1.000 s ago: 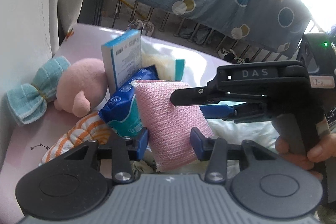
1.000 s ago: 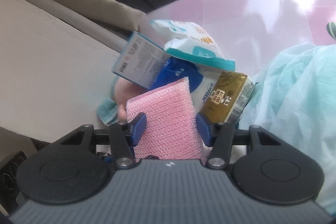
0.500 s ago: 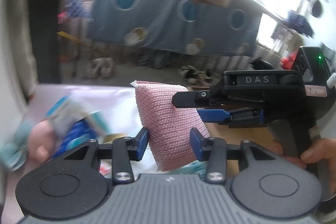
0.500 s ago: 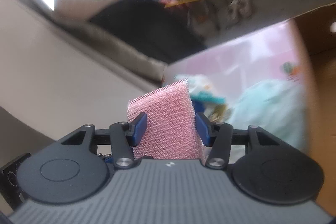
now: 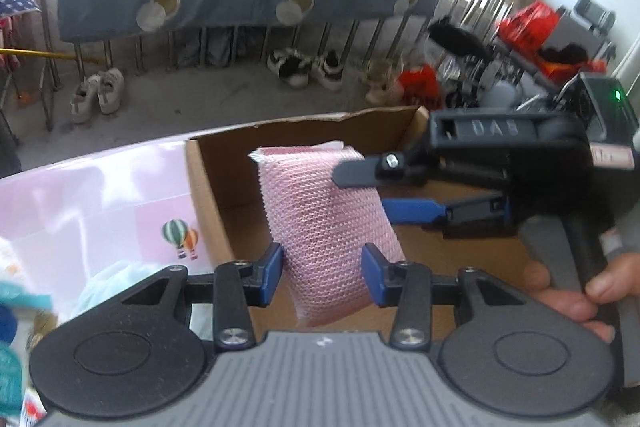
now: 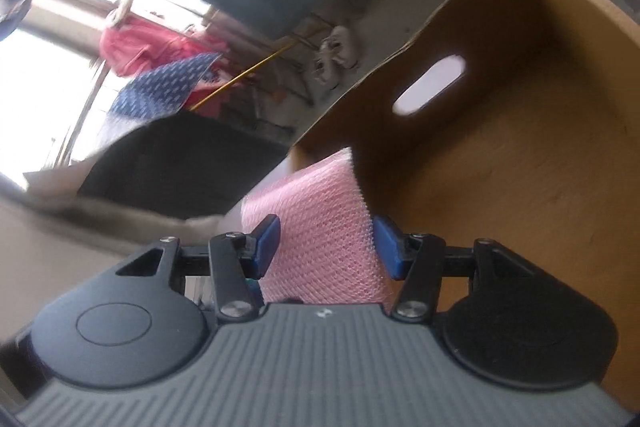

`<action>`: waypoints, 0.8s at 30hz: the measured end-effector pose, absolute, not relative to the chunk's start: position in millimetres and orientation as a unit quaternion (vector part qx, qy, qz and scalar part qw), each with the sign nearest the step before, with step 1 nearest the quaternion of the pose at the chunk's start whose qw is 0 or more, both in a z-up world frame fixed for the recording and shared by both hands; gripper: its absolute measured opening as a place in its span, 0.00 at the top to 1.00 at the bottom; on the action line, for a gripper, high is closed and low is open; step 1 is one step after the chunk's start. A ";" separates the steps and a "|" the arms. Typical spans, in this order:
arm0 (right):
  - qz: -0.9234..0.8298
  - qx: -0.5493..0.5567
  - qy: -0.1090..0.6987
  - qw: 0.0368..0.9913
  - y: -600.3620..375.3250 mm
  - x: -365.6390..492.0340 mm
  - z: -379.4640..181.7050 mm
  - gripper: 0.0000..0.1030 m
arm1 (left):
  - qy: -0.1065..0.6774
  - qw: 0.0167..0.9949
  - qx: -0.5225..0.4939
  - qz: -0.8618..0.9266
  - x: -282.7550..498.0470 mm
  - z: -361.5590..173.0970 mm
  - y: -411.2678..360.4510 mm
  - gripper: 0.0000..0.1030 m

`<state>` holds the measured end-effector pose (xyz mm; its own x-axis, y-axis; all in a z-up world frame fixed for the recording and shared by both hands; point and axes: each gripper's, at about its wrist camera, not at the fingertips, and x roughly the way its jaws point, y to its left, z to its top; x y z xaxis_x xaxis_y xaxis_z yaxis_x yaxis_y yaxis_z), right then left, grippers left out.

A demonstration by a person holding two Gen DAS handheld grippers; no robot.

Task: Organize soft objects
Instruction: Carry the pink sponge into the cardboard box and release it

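I'm mid-carry with both grippers, left gripper (image 5: 322,275) and right gripper (image 6: 326,247), pinching the pink mesh sponge (image 5: 328,227) over the cardboard box (image 5: 208,195) at 12 o'clock; next I lower and release inside.

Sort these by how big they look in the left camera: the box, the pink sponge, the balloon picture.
1. Brown cardboard box, largest.
2. Pink mesh sponge, though it is nearer the camera, so it looks bigger.
3. Hot-air balloon picture on the pink table, smallest.
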<state>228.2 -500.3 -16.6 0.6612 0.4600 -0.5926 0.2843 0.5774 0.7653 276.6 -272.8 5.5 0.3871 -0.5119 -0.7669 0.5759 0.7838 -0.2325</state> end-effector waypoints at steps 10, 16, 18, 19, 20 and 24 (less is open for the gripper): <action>0.032 0.461 0.452 0.763 -518.3 275.1 -94.9 0.47 | 0.472 0.827 0.048 -0.302 302.4 -25.0 -283.1 0.50; 0.000 0.458 0.458 0.762 -516.1 269.4 -104.2 0.48 | 0.468 0.828 0.023 -0.308 297.1 -9.8 -264.5 0.49; -0.010 0.455 0.460 0.762 -512.7 271.3 -109.0 0.49 | 0.463 0.831 0.013 -0.308 296.6 -1.8 -257.7 0.46; -0.014 0.456 0.465 0.759 -507.8 272.7 -109.5 0.49 | 0.459 0.834 0.011 -0.305 295.6 2.6 -254.7 0.45; -0.015 0.458 0.469 0.755 -504.8 274.8 -114.3 0.50 | 0.455 0.837 0.010 -0.303 294.4 5.7 -251.2 0.44; 0.000 0.462 0.477 0.747 -488.4 282.5 -126.4 0.51 | 0.452 0.843 0.011 -0.293 291.7 13.2 -237.0 0.44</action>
